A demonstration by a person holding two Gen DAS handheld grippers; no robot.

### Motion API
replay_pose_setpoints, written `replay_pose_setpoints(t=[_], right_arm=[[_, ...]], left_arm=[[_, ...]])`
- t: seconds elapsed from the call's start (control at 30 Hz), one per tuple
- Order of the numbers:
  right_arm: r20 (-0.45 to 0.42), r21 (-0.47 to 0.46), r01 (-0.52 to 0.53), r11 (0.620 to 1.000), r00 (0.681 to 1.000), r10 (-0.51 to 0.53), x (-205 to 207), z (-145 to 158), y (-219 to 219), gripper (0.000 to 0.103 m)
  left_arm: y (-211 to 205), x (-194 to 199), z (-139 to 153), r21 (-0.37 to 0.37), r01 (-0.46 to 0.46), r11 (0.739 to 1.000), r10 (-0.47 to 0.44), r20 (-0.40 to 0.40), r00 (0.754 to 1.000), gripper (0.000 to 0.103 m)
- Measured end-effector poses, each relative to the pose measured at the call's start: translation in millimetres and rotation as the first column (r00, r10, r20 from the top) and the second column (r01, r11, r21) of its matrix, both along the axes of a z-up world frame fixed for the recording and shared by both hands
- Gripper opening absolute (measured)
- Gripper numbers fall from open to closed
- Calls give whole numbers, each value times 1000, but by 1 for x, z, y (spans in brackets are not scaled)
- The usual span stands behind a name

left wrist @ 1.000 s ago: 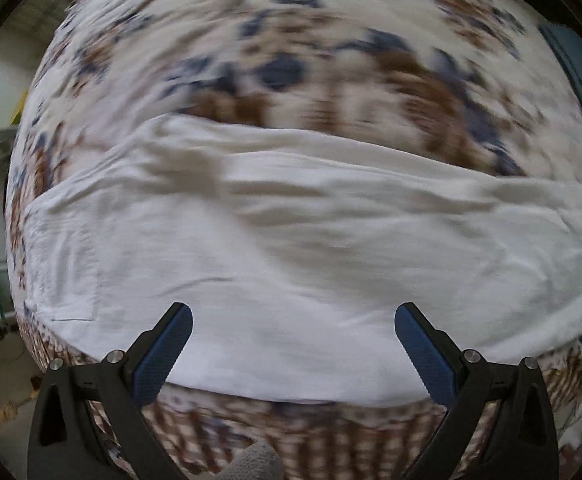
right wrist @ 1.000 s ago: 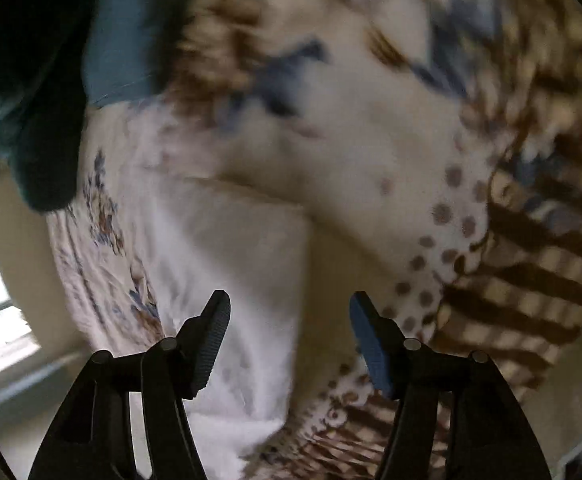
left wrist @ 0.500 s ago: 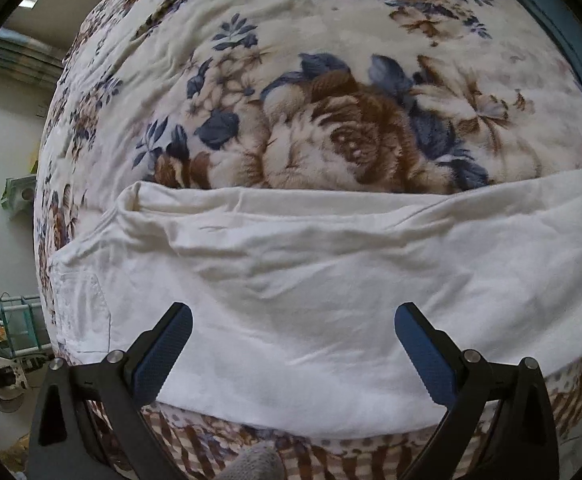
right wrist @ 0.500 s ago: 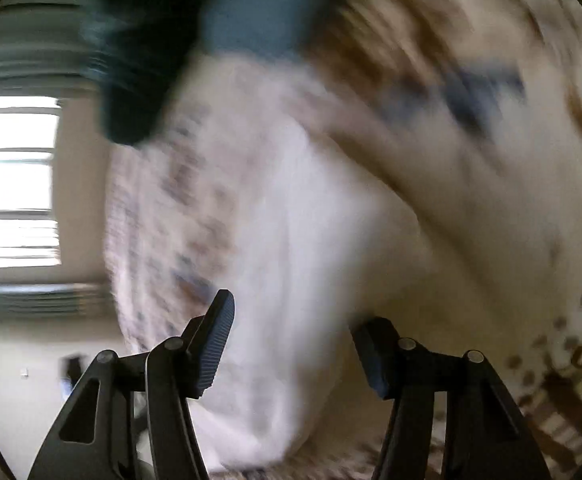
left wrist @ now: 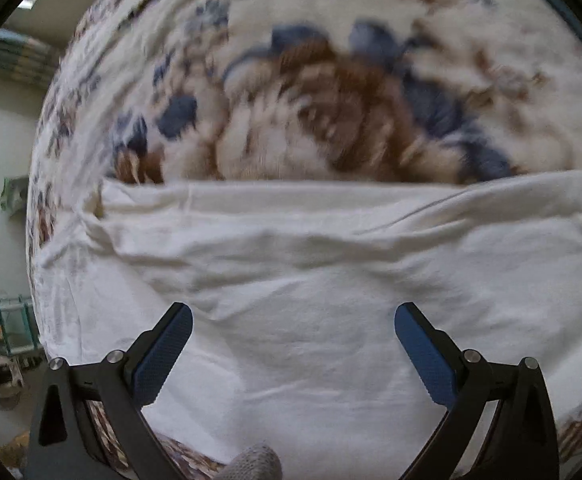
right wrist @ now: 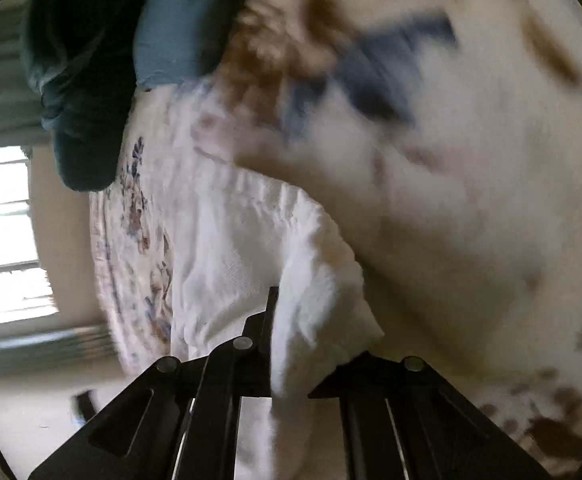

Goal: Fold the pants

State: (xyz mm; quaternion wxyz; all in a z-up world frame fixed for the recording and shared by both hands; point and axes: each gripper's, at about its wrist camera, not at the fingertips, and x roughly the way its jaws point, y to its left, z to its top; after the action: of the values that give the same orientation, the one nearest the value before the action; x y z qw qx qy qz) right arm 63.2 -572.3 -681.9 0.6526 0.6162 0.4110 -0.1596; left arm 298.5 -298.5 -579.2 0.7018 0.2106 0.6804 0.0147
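White cotton-looking pants (left wrist: 291, 280) lie flat across a floral bedspread in cream, brown and blue (left wrist: 331, 92), running side to side near the bed's front edge, long far edge fairly straight, a few shallow wrinkles. The left gripper (left wrist: 293, 344), black frame with blue textured pads, hangs just over the middle of the fabric with its jaws spread wide and nothing between them; cannot tell if the pads touch the cloth. The right gripper (right wrist: 291, 344) has just been closing and is now pinched on a bunched end of the same pants (right wrist: 315, 280), cloth gathered up between the fingers; which end it is can't be read, that view is smeared. A dark teal fabric item (right wrist: 103, 60) sits at the far corner of the bed, well clear. Handling judgement: light, limp, thin woven cloth, no stiffness, so it will sag and drag rather than hold shape; grip is easy, not slippery, but a one-layer pinch will peel layers apart. Best to take the edge, not the flat middle: left should shift to the hem or waistband edge matching the right's hold, grabbing all layers. Risk: the soft bedspread rucks up and gets pinched together with the pants, and a lift by one end pulls the rest askew.
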Motion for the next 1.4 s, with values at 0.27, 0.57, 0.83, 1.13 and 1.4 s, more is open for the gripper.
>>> replay_pose_setpoints(t=[0.27,0.57,0.83,1.13,1.4], right_arm=[[111,36,-81,996,991,77,58,-8,7,50],[27,-26,-21,999,999,22,74,-7,8,13],[26,-103,-56,993,998,58,85,19,25,15],[10,-310,-162,937,985,173,123,106,81,15],[47,-313,-208,927,971,234,136,153,174,15]], left_arm=[[6,4,-4,-49,-94,994,94,-6,996,103],[15,3,7,-54,-133,990,135,20,991,103],[53,10,1,39,-169,985,170,-16,985,103],[103,13,23,-18,-147,989,146,-25,989,103],[180,11,47,-61,-182,981,181,-20,983,103]])
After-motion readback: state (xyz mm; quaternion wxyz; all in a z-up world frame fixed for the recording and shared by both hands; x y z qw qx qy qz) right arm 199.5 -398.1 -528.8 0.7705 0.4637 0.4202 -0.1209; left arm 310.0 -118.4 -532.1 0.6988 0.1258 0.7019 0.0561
